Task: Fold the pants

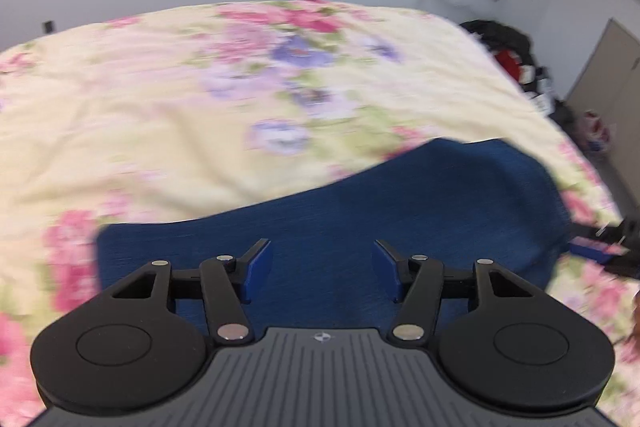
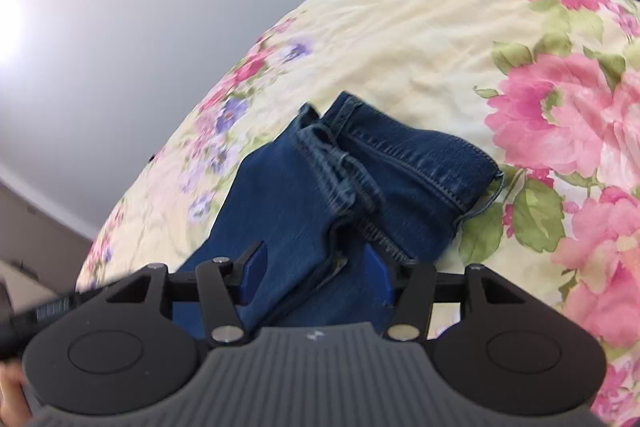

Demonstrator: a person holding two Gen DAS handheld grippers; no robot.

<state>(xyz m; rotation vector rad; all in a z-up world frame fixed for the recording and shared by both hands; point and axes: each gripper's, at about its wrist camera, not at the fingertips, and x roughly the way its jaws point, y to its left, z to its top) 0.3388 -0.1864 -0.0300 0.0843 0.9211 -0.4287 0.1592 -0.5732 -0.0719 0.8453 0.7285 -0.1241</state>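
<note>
The blue denim pants [image 1: 400, 203] lie folded on the floral bed cover [image 1: 160, 99]. In the left wrist view my left gripper [image 1: 322, 275] is open, its blue pads apart just above the flat denim. In the right wrist view the pants [image 2: 320, 195] show their hem ends and seams pointing away from me. My right gripper [image 2: 316, 275] is open over the near part of the pants, with a fold edge lying between its pads [image 2: 256, 271].
The bed cover [image 2: 440, 27] is cream with pink and purple flowers. A pile of dark clothes and bags [image 1: 516, 55] sits beyond the bed's right side, near a door [image 1: 608, 75]. A grey wall stands behind the bed.
</note>
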